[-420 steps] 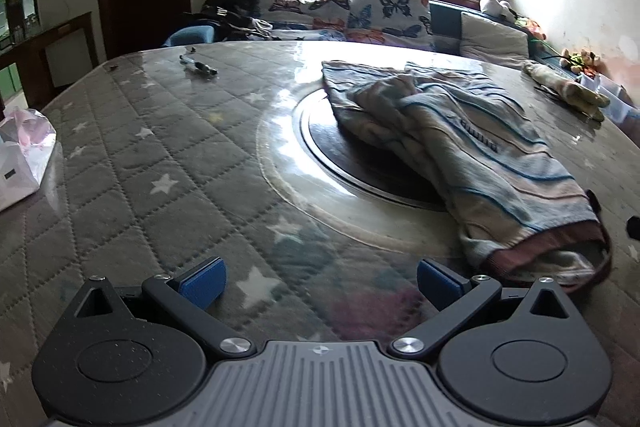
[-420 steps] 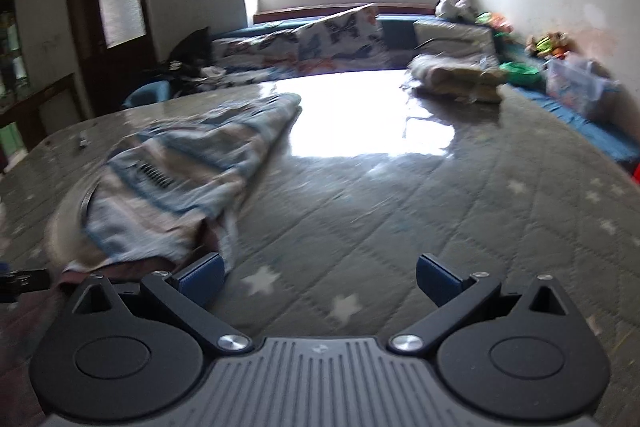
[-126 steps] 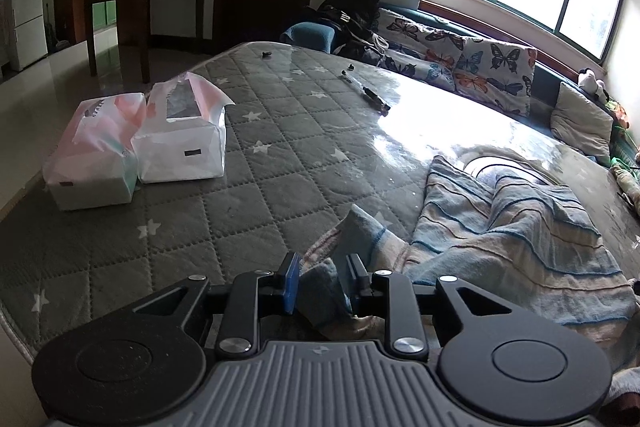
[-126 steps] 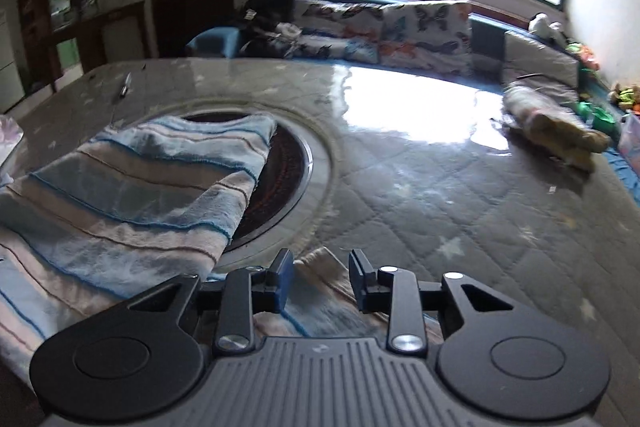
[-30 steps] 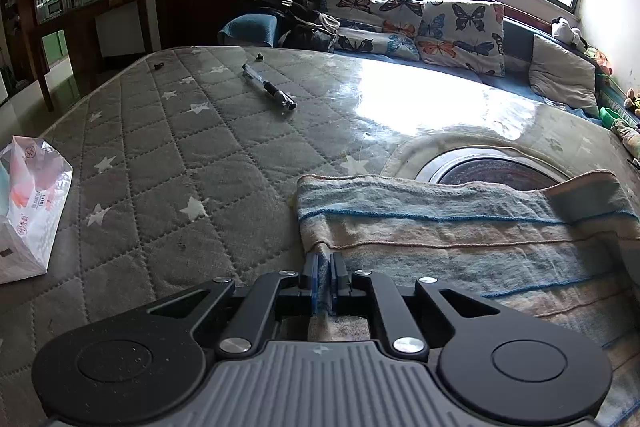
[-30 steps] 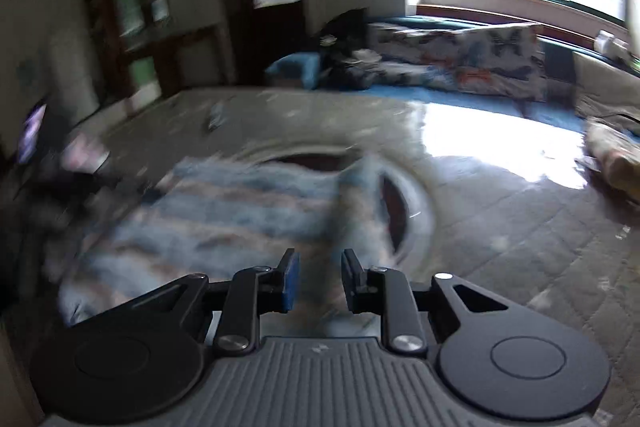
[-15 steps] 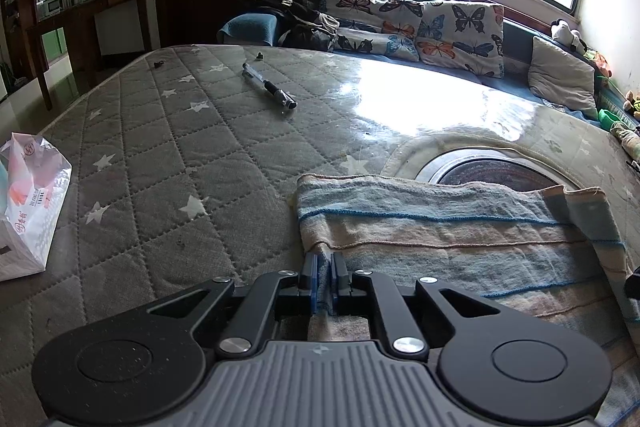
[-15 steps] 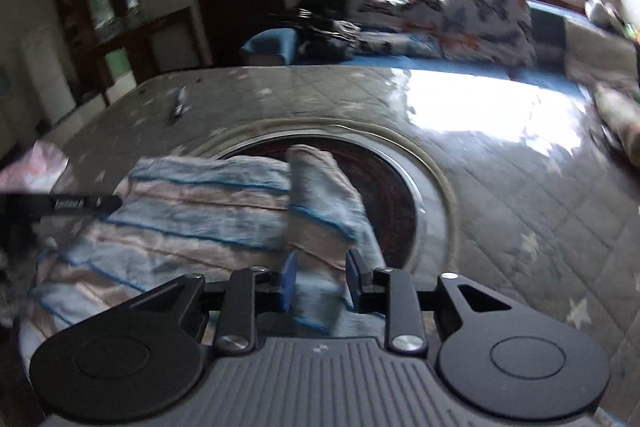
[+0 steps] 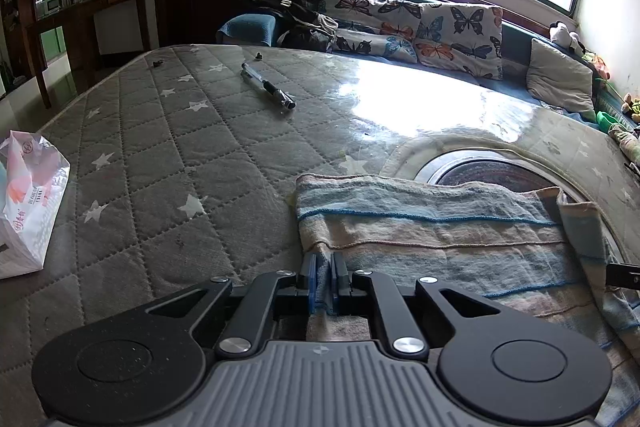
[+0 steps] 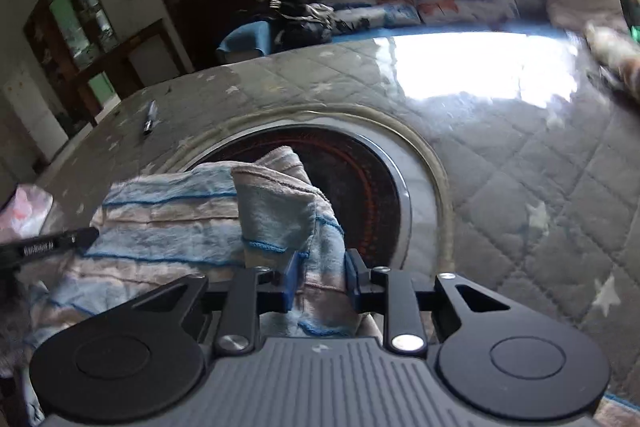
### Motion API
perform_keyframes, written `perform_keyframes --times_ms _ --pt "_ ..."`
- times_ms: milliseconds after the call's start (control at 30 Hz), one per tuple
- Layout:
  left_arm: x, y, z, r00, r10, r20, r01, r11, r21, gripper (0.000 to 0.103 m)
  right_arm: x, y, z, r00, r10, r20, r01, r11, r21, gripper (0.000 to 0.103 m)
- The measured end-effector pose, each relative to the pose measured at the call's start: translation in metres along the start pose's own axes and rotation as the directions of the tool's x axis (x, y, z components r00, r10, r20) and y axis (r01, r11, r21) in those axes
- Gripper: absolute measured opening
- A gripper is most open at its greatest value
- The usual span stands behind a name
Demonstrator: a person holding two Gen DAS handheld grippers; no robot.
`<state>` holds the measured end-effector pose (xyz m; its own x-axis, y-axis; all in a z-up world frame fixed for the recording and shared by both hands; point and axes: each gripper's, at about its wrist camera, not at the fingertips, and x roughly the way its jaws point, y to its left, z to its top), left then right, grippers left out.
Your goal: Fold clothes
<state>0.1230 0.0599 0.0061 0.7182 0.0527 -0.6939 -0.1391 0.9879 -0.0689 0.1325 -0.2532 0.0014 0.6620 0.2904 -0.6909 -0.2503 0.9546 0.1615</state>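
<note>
The striped garment lies spread on the quilted table, its near edge pinched by the left gripper, while the right gripper, jaws parted around a turned-over flap, could let it slide crooked.

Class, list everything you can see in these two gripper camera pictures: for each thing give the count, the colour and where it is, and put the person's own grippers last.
striped garment: one, pale blue and beige, spread on the table, partly over the round inset.
table: one, grey quilted cover with white stars under a glossy sheet.
round inset: one, dark, in the table's middle.
pen: one, black and clear, far side of the table.
plastic bag: one, white and pink, left table edge.
butterfly cushions: several, white with coloured butterflies, on the bench under the window.
left gripper: black with blue pads, shut on the garment's near edge.
right gripper: black with blue pads, garment fold between its parted fingers.
</note>
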Motion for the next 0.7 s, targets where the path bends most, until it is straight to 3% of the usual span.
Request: perform_keyframes --times_ms 300,433,533,633,700 --pt "0.0 0.0 -0.001 1.0 0.002 0.006 -0.002 1.0 0.003 0.009 -0.014 0.047 -0.011 0.995 -0.047 0.084 0.066 0.967 -0.244 0.031" --pt "0.0 0.001 -0.001 1.0 0.0 0.008 0.0 1.0 0.004 0.009 -0.012 0.071 -0.02 0.987 -0.093 0.13 0.135 0.92 -0.369 0.034" --pt "0.0 0.002 -0.002 1.0 -0.001 0.008 0.001 1.0 0.004 0.009 -0.006 0.09 -0.03 0.979 -0.134 0.157 0.193 0.86 -0.473 0.034" --pt "0.0 0.002 -0.002 1.0 -0.003 0.009 0.003 1.0 0.003 0.009 -0.002 0.107 -0.043 0.973 -0.153 0.174 0.225 0.801 -0.554 0.034" --pt "-0.001 0.002 -0.002 1.0 -0.004 0.01 0.004 1.0 0.004 0.009 -0.003 0.113 -0.049 0.973 -0.138 0.184 0.221 0.784 -0.58 0.035"
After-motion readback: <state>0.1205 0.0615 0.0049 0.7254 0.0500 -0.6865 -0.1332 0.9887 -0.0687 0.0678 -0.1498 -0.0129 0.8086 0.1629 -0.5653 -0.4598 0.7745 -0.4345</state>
